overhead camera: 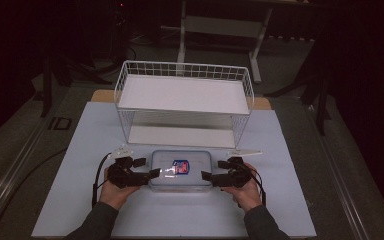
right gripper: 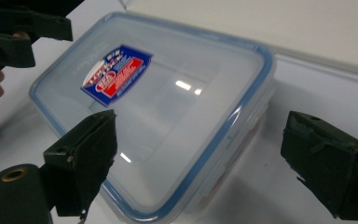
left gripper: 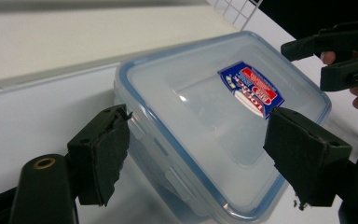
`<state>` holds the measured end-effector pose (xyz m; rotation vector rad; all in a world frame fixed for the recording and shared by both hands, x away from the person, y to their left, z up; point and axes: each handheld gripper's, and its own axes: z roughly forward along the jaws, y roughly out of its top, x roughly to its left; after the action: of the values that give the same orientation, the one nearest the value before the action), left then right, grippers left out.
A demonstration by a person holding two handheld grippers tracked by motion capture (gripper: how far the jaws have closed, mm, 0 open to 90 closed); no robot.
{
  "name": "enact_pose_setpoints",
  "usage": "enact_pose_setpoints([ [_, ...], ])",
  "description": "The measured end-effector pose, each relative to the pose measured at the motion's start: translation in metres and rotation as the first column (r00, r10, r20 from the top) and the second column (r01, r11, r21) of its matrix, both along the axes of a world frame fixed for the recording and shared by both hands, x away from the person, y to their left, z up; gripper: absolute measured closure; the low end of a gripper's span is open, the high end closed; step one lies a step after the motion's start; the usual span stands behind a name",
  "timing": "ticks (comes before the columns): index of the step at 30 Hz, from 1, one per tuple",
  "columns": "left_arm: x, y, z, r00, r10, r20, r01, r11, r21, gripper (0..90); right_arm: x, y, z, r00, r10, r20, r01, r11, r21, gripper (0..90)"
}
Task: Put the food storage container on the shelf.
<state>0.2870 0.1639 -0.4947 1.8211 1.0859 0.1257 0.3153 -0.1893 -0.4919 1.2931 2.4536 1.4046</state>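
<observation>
Two grippers flank one clear plastic box [overhead camera: 181,171] with a blue-rimmed lid, which lies flat on the white table [overhead camera: 80,150] just in front of the wire shelf [overhead camera: 184,102]. At the box's left end, the left gripper [overhead camera: 150,167] has its jaws spread apart, one tip touching or nearly touching the lid's edge; in the left gripper view [left gripper: 198,154] the pads stand clear on either side of the box's near corner, gripping nothing. On the lid, toward its middle, sits a red and blue label [overhead camera: 181,166]. At the box's right end, the right gripper [overhead camera: 213,169] is likewise spread wide; in the right gripper view [right gripper: 200,154] its pads straddle the box's corner without pressing on it.
</observation>
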Motion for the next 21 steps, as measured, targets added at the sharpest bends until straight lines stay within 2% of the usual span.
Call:
enact_pose_setpoints([
  [4, 0.002, -0.003, -0.005, 0.9998, -0.009, -0.018, 0.009, 0.9999, -0.007, 21.2, 0.001, 0.0, -0.003, 0.9997, 0.013, -0.022, -0.012, 0.999, 0.039, 10.4],
  [11, 0.006, -0.004, -0.013, 0.999, -0.019, -0.041, 0.019, 0.9998, 0.007, 20.5, 0.003, 0.004, -0.009, 0.9982, 0.039, -0.046, -0.037, 0.998, 0.042, 10.3],
  [14, 0.007, -0.003, -0.015, 0.9984, -0.019, -0.054, 0.018, 0.9997, -0.017, 19.6, 0.004, 0.006, -0.013, 0.9966, 0.05, -0.066, -0.047, 0.998, 0.044, 10.3],
  [17, 0.009, -0.002, -0.019, 0.9958, -0.033, -0.085, 0.028, 0.998, -0.056, 19.1, 0.005, 0.008, -0.016, 0.9953, 0.055, -0.079, -0.052, 0.998, 0.044, 9.4],
  [21, 0.011, 0.0, -0.021, 0.9925, -0.039, -0.116, 0.03, 0.9961, -0.083, 18.6, 0.007, 0.006, -0.02, 0.9929, 0.052, -0.107, -0.044, 0.996, 0.078, 9.4],
])
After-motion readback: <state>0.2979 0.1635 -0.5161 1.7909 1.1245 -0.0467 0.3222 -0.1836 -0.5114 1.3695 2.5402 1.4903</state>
